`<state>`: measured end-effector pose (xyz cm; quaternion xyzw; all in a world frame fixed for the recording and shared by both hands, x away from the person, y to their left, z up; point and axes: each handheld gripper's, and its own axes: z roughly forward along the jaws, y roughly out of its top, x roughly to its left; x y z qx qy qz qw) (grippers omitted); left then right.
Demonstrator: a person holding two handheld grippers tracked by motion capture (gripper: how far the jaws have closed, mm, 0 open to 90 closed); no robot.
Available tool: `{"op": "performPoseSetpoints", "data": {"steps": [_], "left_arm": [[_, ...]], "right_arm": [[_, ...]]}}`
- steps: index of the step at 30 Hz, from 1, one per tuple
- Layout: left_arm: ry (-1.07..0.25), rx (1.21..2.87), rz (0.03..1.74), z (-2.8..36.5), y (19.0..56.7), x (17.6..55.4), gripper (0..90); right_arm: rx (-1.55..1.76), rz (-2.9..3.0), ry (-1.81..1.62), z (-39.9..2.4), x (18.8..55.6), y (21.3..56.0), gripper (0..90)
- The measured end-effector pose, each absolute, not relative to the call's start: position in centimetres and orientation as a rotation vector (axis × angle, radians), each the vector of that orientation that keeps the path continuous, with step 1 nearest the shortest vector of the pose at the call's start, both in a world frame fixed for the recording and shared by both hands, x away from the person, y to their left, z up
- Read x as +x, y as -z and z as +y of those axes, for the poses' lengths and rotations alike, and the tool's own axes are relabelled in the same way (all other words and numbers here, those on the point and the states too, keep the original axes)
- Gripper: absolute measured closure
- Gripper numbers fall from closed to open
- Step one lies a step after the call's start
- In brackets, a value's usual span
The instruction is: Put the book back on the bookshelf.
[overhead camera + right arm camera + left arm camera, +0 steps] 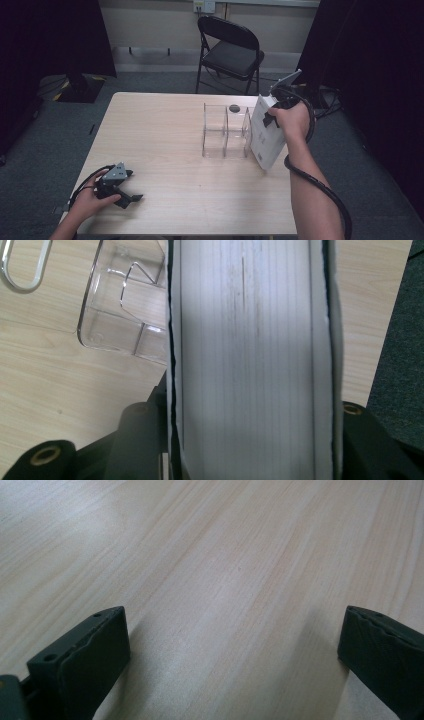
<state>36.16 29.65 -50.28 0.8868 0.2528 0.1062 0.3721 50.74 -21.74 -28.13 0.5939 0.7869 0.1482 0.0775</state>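
My right gripper (272, 116) is shut on a thick white book (266, 134), held upright and a little tilted just right of a clear plastic rack (225, 131). In the right gripper view the book's page edge (250, 350) stands between the two black jaws, with the clear plastic rack (120, 305) to its left. My left gripper (131, 192) rests on the table near the front left corner. The left gripper view shows its jaws standing wide apart, open, with bare wood between them.
The light wooden table (165, 150) has a small dark round thing (234, 107) behind the rack. A black folding chair (230, 50) stands beyond the far edge. Dark curtains hang at both sides, and grey carpet surrounds the table.
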Motion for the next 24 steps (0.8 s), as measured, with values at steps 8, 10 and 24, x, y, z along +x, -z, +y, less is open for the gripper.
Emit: {"op": "performPoseSetpoints", "data": {"steps": [8, 10, 24], "left_arm": [[-0.272, 2.273, 0.648, 29.65, 50.28, 36.16, 0.0], [-0.259, 2.269, 0.652, 29.62, 50.32, 36.14, 0.0], [-0.259, 2.269, 0.650, 29.62, 50.32, 36.15, 0.0]], "right_arm": [[1.785, 2.341, -0.435, -21.39, 51.17, 27.85, 52.1], [1.785, 2.338, -0.434, -21.34, 51.24, 27.89, 52.0], [1.812, 2.310, -0.433, -21.09, 51.74, 28.12, 52.1]]}}
